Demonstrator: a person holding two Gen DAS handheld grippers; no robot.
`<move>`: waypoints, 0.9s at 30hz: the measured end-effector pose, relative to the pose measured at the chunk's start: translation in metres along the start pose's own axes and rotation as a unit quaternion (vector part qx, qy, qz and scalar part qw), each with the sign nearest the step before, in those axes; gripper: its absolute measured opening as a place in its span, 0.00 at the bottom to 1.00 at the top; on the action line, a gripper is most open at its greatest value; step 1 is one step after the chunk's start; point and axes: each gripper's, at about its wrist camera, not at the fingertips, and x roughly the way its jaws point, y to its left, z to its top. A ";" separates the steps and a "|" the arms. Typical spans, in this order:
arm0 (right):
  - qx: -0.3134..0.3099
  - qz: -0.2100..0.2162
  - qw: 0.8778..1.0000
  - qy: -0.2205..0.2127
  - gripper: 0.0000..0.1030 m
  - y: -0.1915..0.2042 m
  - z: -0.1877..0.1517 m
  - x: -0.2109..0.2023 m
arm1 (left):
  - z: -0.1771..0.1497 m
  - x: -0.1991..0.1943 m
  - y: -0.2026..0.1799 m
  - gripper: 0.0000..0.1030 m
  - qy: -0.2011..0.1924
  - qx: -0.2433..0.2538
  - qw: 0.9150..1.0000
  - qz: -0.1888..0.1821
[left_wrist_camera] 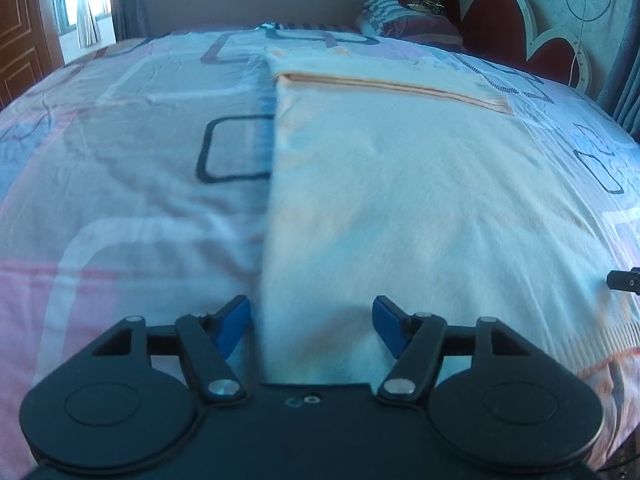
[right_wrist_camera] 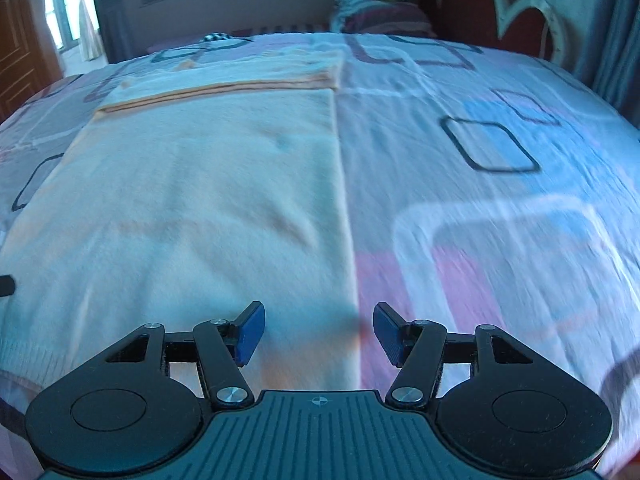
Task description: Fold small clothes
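A pale cream garment (left_wrist_camera: pixel 400 184) lies flat on the bed, with an orange-trimmed fold edge (left_wrist_camera: pixel 392 86) across its far part. My left gripper (left_wrist_camera: pixel 312 326) is open and empty, its blue pads straddling the garment's near left edge. In the right wrist view the same garment (right_wrist_camera: pixel 192 200) fills the left half. My right gripper (right_wrist_camera: pixel 319 332) is open and empty, straddling the garment's near right edge. A tip of the right gripper shows at the far right of the left wrist view (left_wrist_camera: pixel 624 280).
The bed sheet (left_wrist_camera: pixel 120 184) has pink, blue and dark square patterns. A striped pillow (left_wrist_camera: pixel 408 20) and a red scalloped headboard (left_wrist_camera: pixel 500 20) stand at the far right. A window and a curtain (left_wrist_camera: pixel 86 4) are at the back left.
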 end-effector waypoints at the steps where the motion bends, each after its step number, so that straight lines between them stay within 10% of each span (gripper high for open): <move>1: 0.006 -0.006 1.000 0.002 0.58 -0.002 -0.004 -0.003 | -0.004 -0.003 0.004 0.63 0.003 -0.003 1.000 -0.004; 9: 0.045 -0.005 0.999 0.016 0.58 -0.006 -0.030 -0.023 | -0.028 -0.021 0.016 0.61 0.020 -0.015 0.998 -0.050; 18: 0.088 0.015 0.996 0.020 0.58 -0.005 -0.045 -0.033 | -0.027 -0.017 0.022 0.18 0.040 -0.049 0.991 -0.117; 27: 0.118 0.049 0.992 0.022 0.08 -0.004 -0.035 -0.031 | -0.016 -0.016 0.017 0.06 0.020 -0.036 0.990 -0.135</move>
